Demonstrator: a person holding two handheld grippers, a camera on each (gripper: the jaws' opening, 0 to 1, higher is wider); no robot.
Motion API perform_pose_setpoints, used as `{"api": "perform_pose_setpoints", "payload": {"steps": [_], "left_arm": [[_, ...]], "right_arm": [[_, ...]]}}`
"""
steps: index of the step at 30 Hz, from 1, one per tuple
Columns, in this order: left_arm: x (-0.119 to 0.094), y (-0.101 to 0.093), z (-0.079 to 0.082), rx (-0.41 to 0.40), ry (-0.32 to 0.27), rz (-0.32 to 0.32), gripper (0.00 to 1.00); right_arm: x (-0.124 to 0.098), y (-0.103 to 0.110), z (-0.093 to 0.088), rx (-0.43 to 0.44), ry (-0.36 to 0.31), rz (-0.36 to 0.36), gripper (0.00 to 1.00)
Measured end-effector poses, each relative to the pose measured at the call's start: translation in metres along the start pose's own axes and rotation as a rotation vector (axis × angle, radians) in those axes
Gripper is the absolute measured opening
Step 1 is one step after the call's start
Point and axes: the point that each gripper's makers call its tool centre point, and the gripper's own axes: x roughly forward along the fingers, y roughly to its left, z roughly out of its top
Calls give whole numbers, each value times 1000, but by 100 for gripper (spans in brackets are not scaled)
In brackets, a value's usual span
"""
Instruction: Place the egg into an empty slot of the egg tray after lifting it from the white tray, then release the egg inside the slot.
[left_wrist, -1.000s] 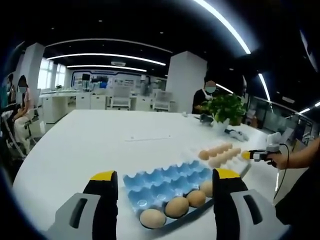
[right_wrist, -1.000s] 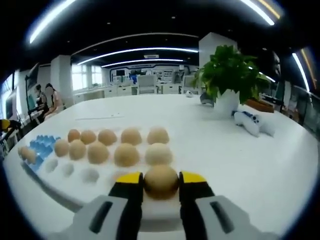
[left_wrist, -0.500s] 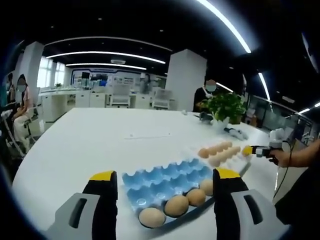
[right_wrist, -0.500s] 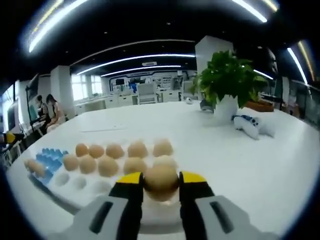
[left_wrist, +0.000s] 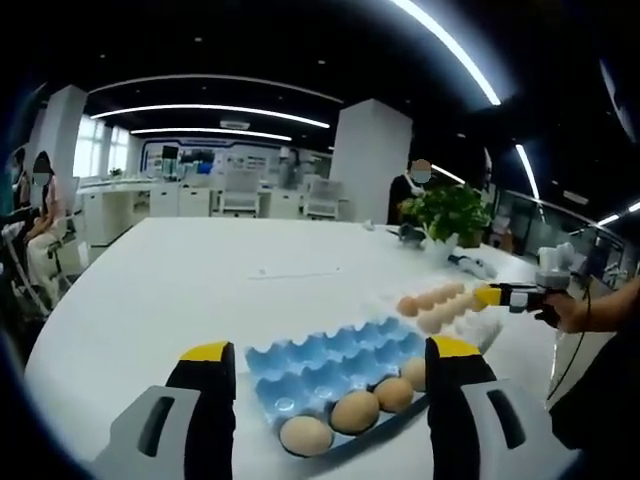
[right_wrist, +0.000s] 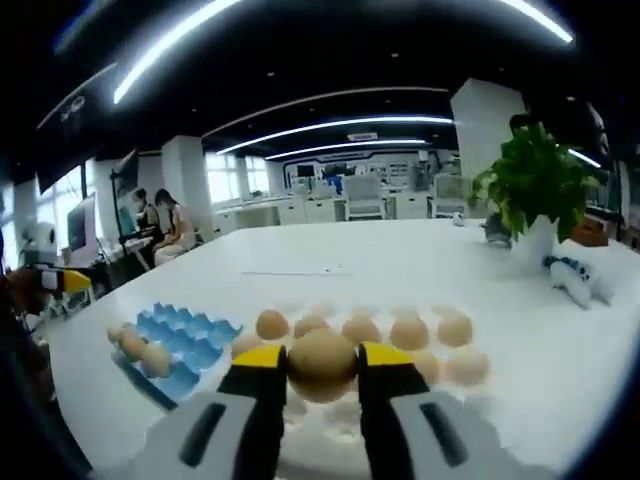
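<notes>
Since a second ago the right claw (right_wrist: 322, 372), clenched on a brown egg (right_wrist: 321, 364), has lifted off the white plastic tray (right_wrist: 440, 400) toward the blue moulded egg tray (right_wrist: 190, 335) to its left; left claw (left_wrist: 328, 366) idles released. Squeezing too hard could crack it, and a loose grip drops it.

Egg tray (right_wrist: 185, 335) lies left of white tray (right_wrist: 470, 385), seemingly just beside it.

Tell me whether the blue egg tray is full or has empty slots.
Partly filled. The blue egg tray holds a few eggs along its near edge; the other cups are empty.
</notes>
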Motion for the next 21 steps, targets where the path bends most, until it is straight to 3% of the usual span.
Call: {"api": "perform_pose_setpoints", "payload": {"steps": [11, 21], "left_arm": [[-1, 1, 1, 10, -3, -1, 77], [-2, 1, 1, 9, -5, -2, 77]], "right_arm": [[16, 50, -12, -11, 29, 156, 28], [23, 97, -27, -87, 74, 288, 28]]}}
